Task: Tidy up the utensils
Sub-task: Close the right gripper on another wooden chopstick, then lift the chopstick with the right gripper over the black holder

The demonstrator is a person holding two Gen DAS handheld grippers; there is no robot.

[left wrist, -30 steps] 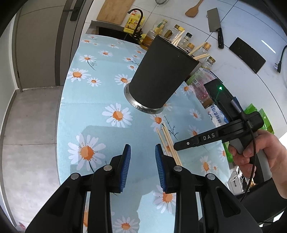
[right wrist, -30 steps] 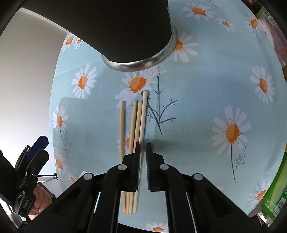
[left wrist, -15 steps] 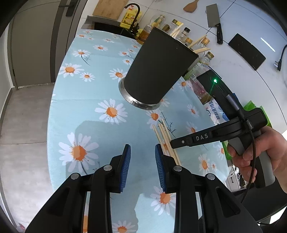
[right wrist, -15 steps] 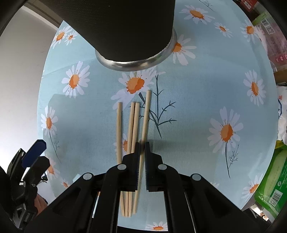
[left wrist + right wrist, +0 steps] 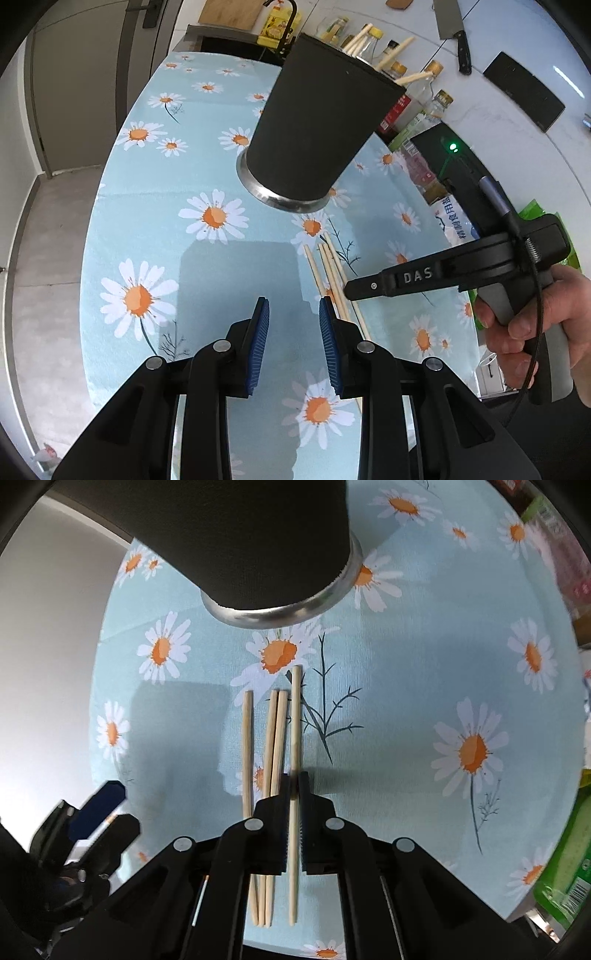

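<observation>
Both tools (image 5: pixel 293 325) (image 5: pixel 294 786) steeply downward, right on chopstick (image 5: pixel 295 720).

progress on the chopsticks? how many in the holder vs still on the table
Done: a few chopsticks already stand in the black holder; exact count is hidden by its rim. In hand: the right gripper is shut on the rightmost chopstick, which looks not yet lifted. Left: three more chopsticks lie on the daisy tablecloth beside it. The left gripper is open and empty.
</observation>
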